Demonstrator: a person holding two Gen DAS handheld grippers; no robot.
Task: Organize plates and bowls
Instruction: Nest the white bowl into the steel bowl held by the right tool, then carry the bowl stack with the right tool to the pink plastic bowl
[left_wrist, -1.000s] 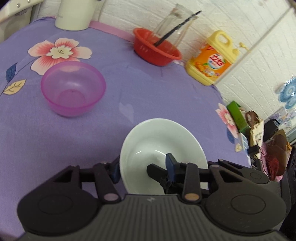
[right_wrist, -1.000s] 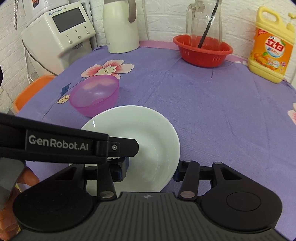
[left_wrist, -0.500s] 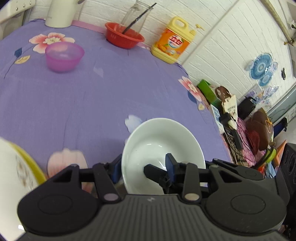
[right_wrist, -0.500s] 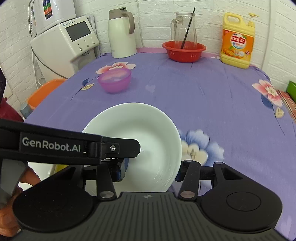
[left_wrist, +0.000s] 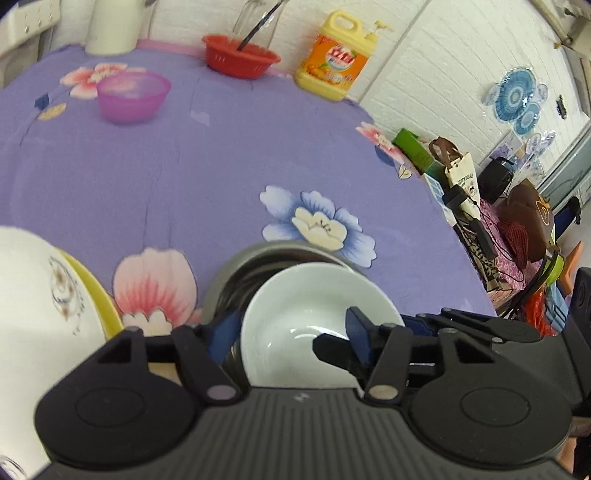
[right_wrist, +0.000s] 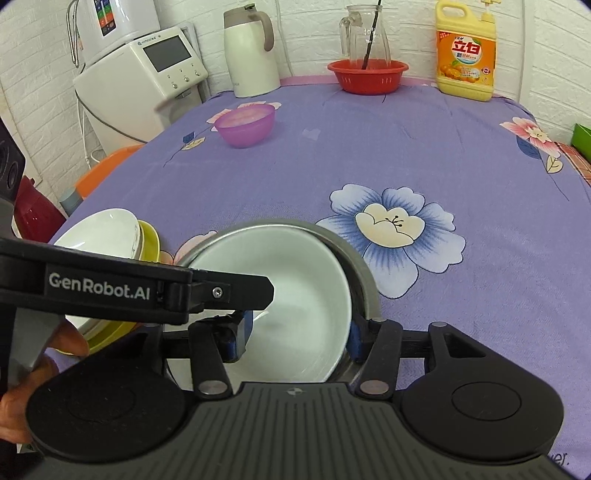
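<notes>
Left wrist view: left tongs grasp the white bowl, tilted over the steel bowl. Right wrist view: right tongs straddle its rim, grip unclear. Level it, centre, release gently.

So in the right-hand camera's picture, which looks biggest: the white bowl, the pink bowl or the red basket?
1. White bowl, by far, though it is nearest the camera.
2. Red basket.
3. Pink bowl, nearly the basket's apparent size; that order is unsure.
</notes>
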